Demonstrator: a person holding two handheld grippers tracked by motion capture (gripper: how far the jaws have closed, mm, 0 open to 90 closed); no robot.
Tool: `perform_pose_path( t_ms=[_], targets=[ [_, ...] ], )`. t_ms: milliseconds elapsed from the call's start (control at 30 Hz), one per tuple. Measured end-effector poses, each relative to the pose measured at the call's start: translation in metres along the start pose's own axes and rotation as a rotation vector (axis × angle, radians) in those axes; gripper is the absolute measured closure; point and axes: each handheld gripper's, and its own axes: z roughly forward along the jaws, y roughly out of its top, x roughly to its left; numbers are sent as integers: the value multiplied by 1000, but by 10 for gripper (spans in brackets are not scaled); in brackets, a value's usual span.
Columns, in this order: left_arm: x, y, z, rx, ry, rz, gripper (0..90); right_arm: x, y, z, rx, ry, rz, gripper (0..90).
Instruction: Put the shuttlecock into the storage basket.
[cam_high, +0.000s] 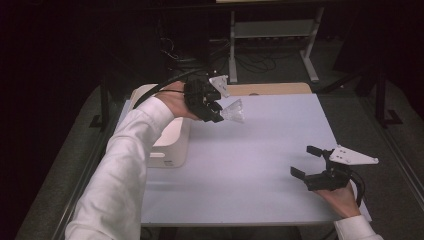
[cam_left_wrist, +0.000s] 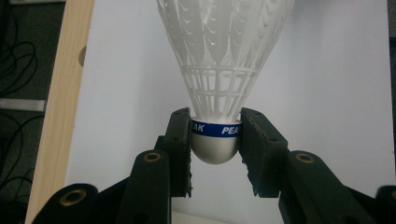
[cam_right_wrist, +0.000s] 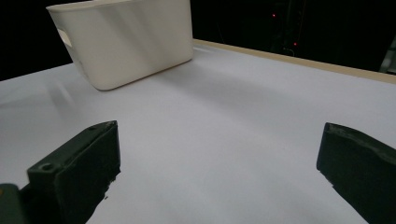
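Shuttlecock, white plastic with a mesh skirt, a rounded pale cork and a blue lettered band (cam_left_wrist: 215, 128): I find it pinched by its cork in my left hand-held gripper (cam_high: 216, 111), held clear above the pale lavender worktop (cam_high: 260, 150). In the left gripper view the two black pads press on either side of the blue band, the cork dome sitting between and below them, and the skirt flares away from the jaws. Its long axis therefore runs straight along the gripper's own line, cork at the jaws, skirt outward.

In the high view the skirt (cam_high: 234, 111) points toward the middle of the worktop, away from the cream plastic bin with a handle slot (cam_high: 172, 140), which stands at the left edge, just beside and below my left hand. I judge the coming move to turn on that relation: the bin lies behind the cork end, so the left arm, much the nearer of the two, would have to draw back or swing the skirt round to bring the shuttlecock over the bin's mouth.

My right hand-held gripper (cam_high: 310, 162) sits low near the right front corner, jaws spread wide with nothing between them, well apart from both shuttlecock and bin.
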Motion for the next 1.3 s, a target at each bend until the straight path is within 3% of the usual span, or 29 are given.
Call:
perform_pose_path(
  t_ms=[700,1300],
  targets=[
    [1,-44,-35,30,12,-87,643,1,-1,2,16,1,-4,0],
    [4,-71,-53,65,19,-145,642,1,-2,1,14,0,1,0]
  ],
)
